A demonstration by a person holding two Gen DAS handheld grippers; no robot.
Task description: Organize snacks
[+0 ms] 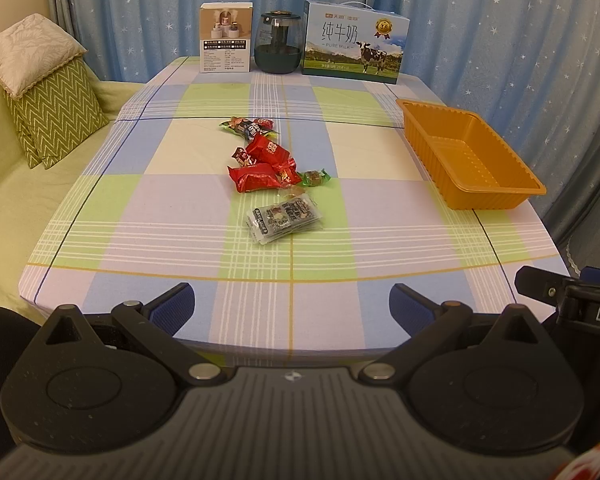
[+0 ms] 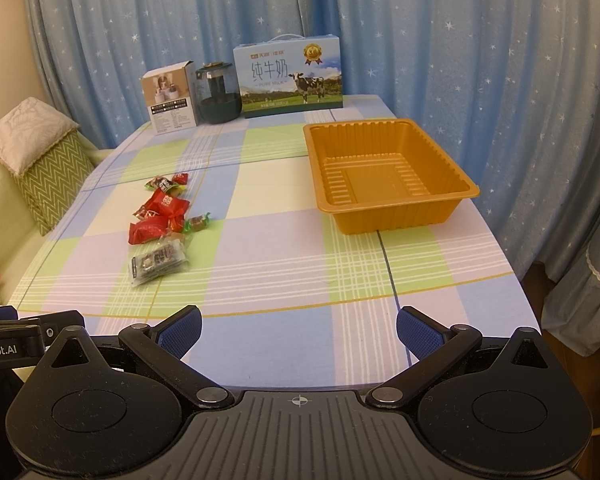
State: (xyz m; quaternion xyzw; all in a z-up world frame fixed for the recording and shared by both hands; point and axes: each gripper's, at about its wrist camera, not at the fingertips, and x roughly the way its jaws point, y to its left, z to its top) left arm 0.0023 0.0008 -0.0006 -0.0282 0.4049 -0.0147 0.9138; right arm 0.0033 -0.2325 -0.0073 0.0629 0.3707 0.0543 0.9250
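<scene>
Blue star-print curtains point(image 2: 460, 60) hang behind a tabletop point(image 2: 284, 216) covered in a pastel checked cloth. Along its far edge stand a small white box point(image 2: 168, 98), a dark glass jar point(image 2: 218, 94) and a milk carton point(image 2: 290, 76).

Nothing of the sorting looks done yet. The orange tray point(image 2: 388, 176) sits by the right edge of the tabletop, toward the far right corner, and its ribbed floor is bare. All the snacks point(image 1: 268, 160) lie loose in a string down the middle of the tabletop, well apart from the tray: a mixed wrapper point(image 1: 248, 126) farthest away, red packets point(image 1: 254, 176) touching one another in the centre, a small green candy point(image 1: 314, 177) just beside them, and a clear silver-printed packet point(image 1: 284, 218) nearest the front edge.

The left tool point(image 1: 292, 308) hovers over the front edge with its blue-padded fingers point(image 1: 172, 310) spread wide and nothing between them. The right tool point(image 2: 298, 330) is likewise spread apart and empty, also at the front edge, pointing more toward the tray.

By my judgement the whole job remains: every piece must be lifted and carried across to the tray, and the clear packet, being closest, seems the easiest first pick.
</scene>
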